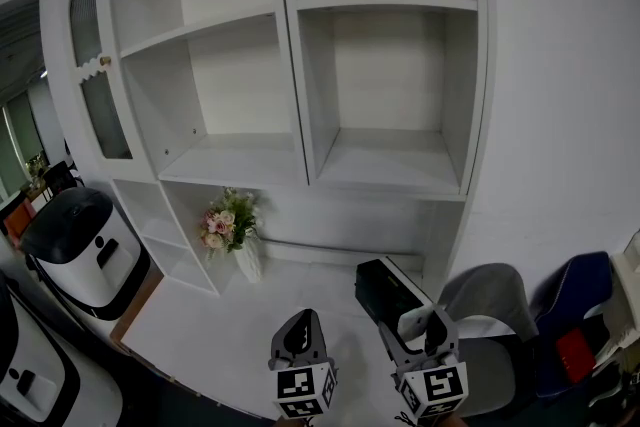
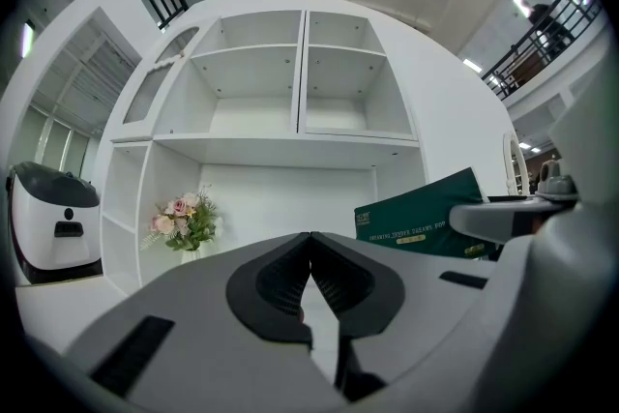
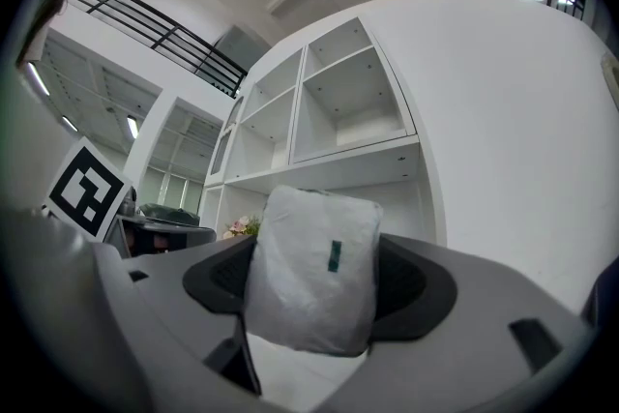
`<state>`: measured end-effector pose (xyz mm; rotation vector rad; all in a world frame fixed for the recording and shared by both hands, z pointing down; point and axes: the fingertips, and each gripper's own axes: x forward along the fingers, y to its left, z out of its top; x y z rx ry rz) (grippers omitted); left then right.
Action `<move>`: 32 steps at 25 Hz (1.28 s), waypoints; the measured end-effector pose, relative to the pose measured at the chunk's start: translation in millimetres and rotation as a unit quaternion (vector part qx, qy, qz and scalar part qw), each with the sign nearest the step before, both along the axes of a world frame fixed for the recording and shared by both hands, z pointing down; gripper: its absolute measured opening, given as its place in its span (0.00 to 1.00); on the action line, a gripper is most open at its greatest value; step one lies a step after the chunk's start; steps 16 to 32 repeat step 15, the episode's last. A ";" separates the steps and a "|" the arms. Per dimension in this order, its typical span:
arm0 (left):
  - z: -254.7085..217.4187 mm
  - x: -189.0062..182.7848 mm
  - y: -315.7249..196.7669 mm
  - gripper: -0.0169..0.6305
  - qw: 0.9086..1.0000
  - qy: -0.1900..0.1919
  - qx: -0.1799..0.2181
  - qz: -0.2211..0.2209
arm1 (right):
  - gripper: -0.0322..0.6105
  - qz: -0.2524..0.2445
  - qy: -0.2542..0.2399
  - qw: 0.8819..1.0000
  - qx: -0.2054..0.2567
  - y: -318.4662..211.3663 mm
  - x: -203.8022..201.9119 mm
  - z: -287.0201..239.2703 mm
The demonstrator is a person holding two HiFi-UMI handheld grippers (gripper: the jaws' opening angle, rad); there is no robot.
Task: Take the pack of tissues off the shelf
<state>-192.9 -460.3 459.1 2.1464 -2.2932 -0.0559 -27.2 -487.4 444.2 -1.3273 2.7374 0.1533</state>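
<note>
The pack of tissues, white plastic with a small green mark, sits upright between the dark pads of my right gripper, which is shut on it. In the head view the pack shows as a white lump in the right gripper, low over the white counter, off the shelf. The white shelf unit has bare compartments. My left gripper hangs beside the right one. Its jaws are shut with nothing between them.
A dark green box lies on the counter just beyond the right gripper. A vase of pink flowers stands under the shelf. A white and black machine is at the left, a grey chair at the right.
</note>
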 end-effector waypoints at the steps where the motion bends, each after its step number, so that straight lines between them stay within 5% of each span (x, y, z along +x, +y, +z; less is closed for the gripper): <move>1: 0.0 0.8 0.0 0.05 1.000 0.000 0.001 0.000 | 0.58 0.000 0.001 1.000 0.003 0.5 0.8 -1.1; 32: 1.3 4.5 7.2 0.05 1.000 0.003 -0.003 -0.003 | 0.58 0.006 -0.010 1.000 0.004 5.9 15.0 -5.7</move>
